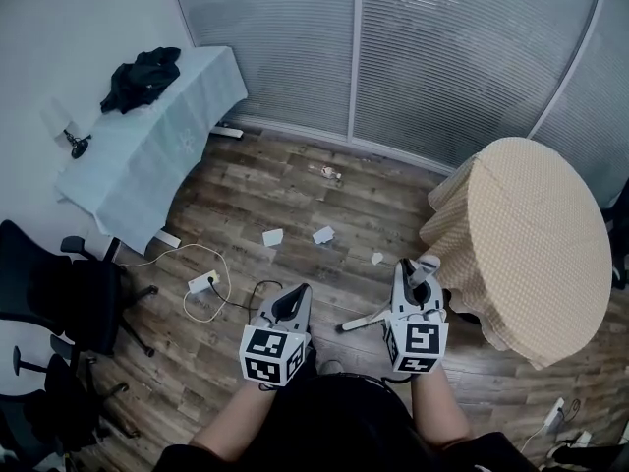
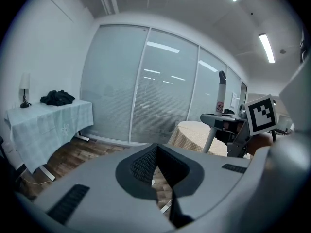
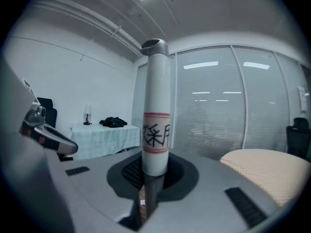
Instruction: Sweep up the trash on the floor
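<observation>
Wooden floor (image 1: pixel 256 190) spreads between a cloth-draped long table (image 1: pixel 147 146) and a round table (image 1: pixel 536 234); the right gripper (image 1: pixel 420 271) clamps an upright white handle (image 3: pixel 154 130); the left gripper (image 1: pixel 296 296), jaws together, holds nothing; paper scraps (image 1: pixel 323 234) lie ahead on the boards

Wood floor (image 1: pixel 257 187), paper scraps (image 1: pixel 272 236) (scattered), power strip (image 1: pixel 203 282)
</observation>
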Demonstrator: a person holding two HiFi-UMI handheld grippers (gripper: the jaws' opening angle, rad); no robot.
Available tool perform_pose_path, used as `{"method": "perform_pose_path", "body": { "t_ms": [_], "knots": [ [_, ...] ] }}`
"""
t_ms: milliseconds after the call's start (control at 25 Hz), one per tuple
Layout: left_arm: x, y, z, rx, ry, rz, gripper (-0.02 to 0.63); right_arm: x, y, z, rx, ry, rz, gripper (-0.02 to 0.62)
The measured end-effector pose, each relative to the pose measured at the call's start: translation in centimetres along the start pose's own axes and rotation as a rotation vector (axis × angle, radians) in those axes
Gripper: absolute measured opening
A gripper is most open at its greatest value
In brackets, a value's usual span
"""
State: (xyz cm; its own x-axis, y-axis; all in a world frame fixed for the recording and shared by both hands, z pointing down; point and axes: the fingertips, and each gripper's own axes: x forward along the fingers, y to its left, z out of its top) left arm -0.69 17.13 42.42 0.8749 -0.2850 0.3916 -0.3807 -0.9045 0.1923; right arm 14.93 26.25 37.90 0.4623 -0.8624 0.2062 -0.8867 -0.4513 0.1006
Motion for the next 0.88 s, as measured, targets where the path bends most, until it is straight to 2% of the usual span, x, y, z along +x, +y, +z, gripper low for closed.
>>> {"method": "perform_pose_path", "body": {
  "t_ms": [160, 480, 680, 880],
  "knots": [
    [3.1, 1.9, 1.0, -0.012, -0.006, -0.015, -0.006, 3.1, -0.8, -0.2, -0.002, 0.027, -0.020, 0.031],
    [11.1, 6.8, 4.4, 0.019, 0.035, -0.128, -0.006, 9.5, -2.3, 0.2, -0.006, 0.056, -0.102, 0.031],
    [15.2, 9.5, 6.5, 0.023, 0.052, -0.183, -0.006, 13.2, -4.7, 0.2, 0.011, 0.099, -0.181, 0.031],
    [17.6, 12.6, 7.6, 0.010, 0.059, -0.213, -0.006, 15.9, -5.3, -0.4, -0.003, 0.155, -0.195, 0.030]
  ]
}}
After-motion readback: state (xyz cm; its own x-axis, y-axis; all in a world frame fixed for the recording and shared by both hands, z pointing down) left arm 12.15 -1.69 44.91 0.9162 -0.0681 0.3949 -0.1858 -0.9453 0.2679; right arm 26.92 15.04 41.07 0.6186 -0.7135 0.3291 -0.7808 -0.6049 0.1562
